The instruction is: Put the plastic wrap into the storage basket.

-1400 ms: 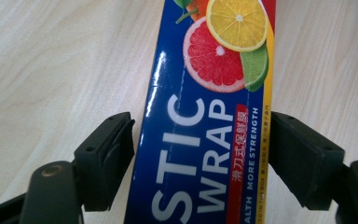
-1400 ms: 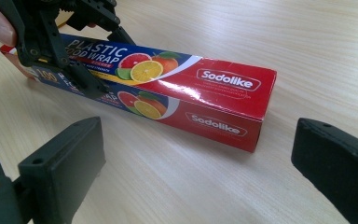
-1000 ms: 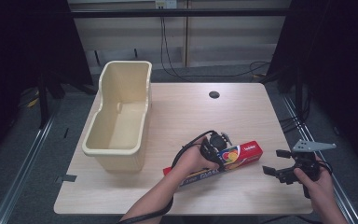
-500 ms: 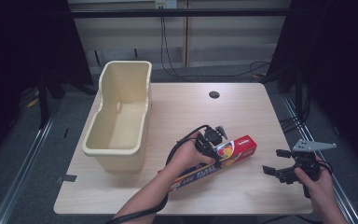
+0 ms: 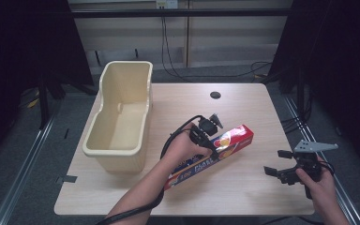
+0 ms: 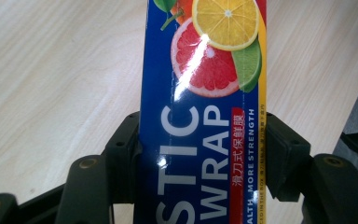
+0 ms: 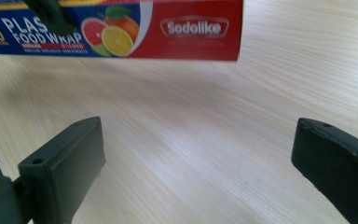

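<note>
A long plastic-wrap box (image 5: 215,152), blue with a red end and citrus pictures, hangs tilted above the wooden table (image 5: 243,108). My left gripper (image 5: 205,136) is shut on its middle; in the left gripper view both black jaws press the sides of the box (image 6: 203,121). My right gripper (image 5: 281,164) rests low at the table's front right, open with nothing between its jaws. In the right gripper view (image 7: 196,163) the box (image 7: 121,28) floats ahead over bare wood.
A cream plastic tub (image 5: 122,112) stands on the table's left half, open side up, nothing visible inside. A dark cable hole (image 5: 215,95) sits near the table's far edge. Cables trail from the left gripper over the forearm.
The left gripper has lifted the box off the table and carried it up and slightly left toward the tub. The right gripper has stayed where it was.
</note>
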The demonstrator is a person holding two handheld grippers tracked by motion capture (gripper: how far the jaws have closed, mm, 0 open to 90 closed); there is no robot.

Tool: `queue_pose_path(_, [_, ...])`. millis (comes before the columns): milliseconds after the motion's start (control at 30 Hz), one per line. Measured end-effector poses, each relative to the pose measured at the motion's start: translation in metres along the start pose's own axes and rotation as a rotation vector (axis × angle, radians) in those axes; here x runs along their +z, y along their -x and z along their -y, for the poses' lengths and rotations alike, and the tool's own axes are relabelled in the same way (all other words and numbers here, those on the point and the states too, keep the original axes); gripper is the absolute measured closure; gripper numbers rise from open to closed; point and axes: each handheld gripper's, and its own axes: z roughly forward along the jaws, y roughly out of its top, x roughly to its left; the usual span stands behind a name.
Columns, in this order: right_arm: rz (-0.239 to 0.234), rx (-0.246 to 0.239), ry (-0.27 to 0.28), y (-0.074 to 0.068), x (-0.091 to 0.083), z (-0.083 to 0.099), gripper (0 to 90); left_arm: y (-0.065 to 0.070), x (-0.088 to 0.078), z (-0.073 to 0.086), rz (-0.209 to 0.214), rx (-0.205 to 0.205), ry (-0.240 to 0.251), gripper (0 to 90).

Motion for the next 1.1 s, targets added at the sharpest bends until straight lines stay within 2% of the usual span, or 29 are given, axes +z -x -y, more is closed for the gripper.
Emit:
queue_pose_path(100, [-0.002, -0.001, -0.001, -0.001, 0.000, 0.000, 2.3, -0.003, -0.009, 0.000, -0.005, -0.025, 0.004, 40.5])
queue_pose_path(400, [-0.002, -0.001, -0.002, -0.001, 0.000, -0.001, 2.3, -0.010, -0.034, 0.001, -0.015, -0.053, 0.002, 40.7])
queue_pose_path(433, [-0.005, -0.001, -0.003, -0.001, 0.000, -0.001, 2.3, -0.011, -0.040, 0.001, -0.015, -0.080, 0.015, 40.7])
queue_pose_path(500, [-0.004, -0.001, -0.001, -0.002, 0.000, -0.001, 2.3, -0.012, -0.046, 0.001, -0.014, -0.093, 0.014, 40.7])
queue_pose_path(633, [-0.007, -0.010, -0.003, -0.002, 0.001, -0.001, 2.4, -0.014, -0.057, 0.001, -0.015, -0.100, 0.018, 40.8])
queue_pose_path(700, [-0.008, -0.010, -0.003, -0.002, 0.001, -0.001, 2.3, -0.015, -0.066, 0.000, -0.026, -0.110, 0.021, 40.7])
queue_pose_path(900, [-0.007, -0.007, -0.001, -0.003, 0.000, -0.002, 2.3, -0.015, -0.080, -0.002, -0.048, -0.117, 0.015, 40.8])
queue_pose_path(933, [-0.007, -0.007, 0.000, -0.003, 0.000, -0.002, 2.3, -0.014, -0.083, -0.002, -0.050, -0.128, 0.018, 40.8])
queue_pose_path(1000, [-0.008, -0.008, 0.000, -0.003, 0.000, -0.002, 2.3, -0.015, -0.089, -0.003, -0.052, -0.122, 0.013, 40.8])
queue_pose_path(1067, [-0.006, -0.008, 0.000, -0.003, 0.000, -0.002, 2.3, -0.015, -0.093, -0.003, -0.050, -0.143, 0.024, 40.8])
queue_pose_path(1100, [-0.008, -0.006, -0.001, -0.003, 0.000, -0.002, 2.3, -0.016, -0.097, -0.003, -0.047, -0.134, 0.015, 40.8])
